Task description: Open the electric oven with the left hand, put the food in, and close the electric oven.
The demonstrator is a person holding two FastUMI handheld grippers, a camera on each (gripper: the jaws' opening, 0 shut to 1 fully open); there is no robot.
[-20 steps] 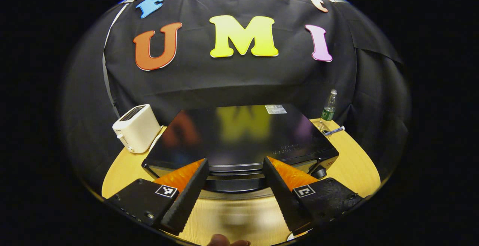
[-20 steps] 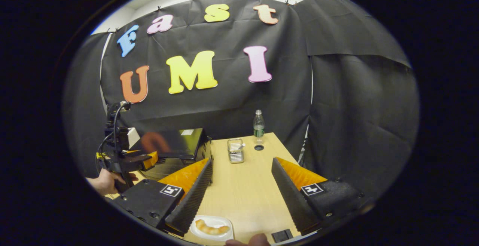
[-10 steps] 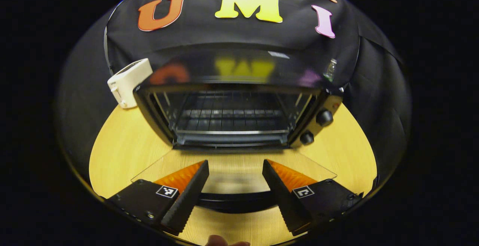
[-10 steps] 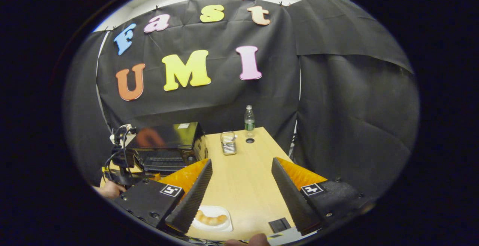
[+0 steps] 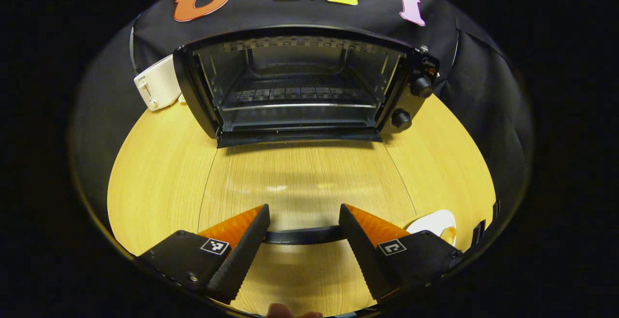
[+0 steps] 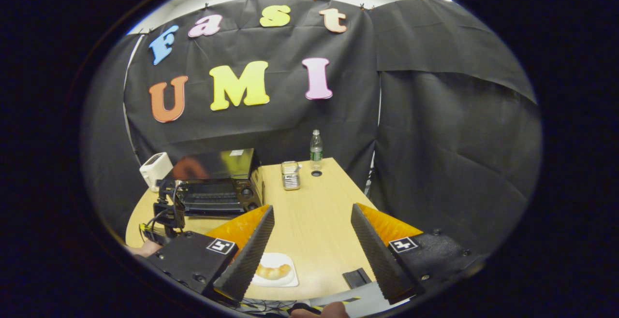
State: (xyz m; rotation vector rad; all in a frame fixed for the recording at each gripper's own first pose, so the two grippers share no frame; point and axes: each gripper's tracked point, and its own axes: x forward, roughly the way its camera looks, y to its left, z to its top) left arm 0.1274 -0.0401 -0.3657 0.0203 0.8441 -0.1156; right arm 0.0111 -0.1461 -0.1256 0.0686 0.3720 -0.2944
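In the left gripper view, the left tongs (image 5: 303,233) sit at the bottom of the frame with their fingers spread wide, nothing pressed between them. Just beyond the tips, across the gap, runs the dark handle bar (image 5: 302,235) of the glass oven door (image 5: 300,182), which lies folded down flat over the desk (image 5: 154,182) in the middle of the frame. Past the door, in the upper centre, the electric oven (image 5: 300,91) stands open, its wire rack (image 5: 300,94) visible inside and two knobs (image 5: 411,103) on its right panel. A white toaster (image 5: 155,86) stands at upper left, just beside the oven. At lower right, part of a white plate (image 5: 435,221) peeks out past the right finger.

In the right gripper view, the right tongs (image 6: 309,248) at the bottom are likewise open and empty. Between their fingers, low in the frame, the white plate (image 6: 285,277) rests on the desk (image 6: 314,211) with the food (image 6: 272,271), a pale golden pastry, on it. A small dark object (image 6: 357,277) lies just right of the plate. At centre left the oven (image 6: 217,182) stands with its door down, the toaster (image 6: 154,168) beside it. A metal mesh holder (image 6: 290,175) and a water bottle (image 6: 316,149) stand near the desk's far edge.
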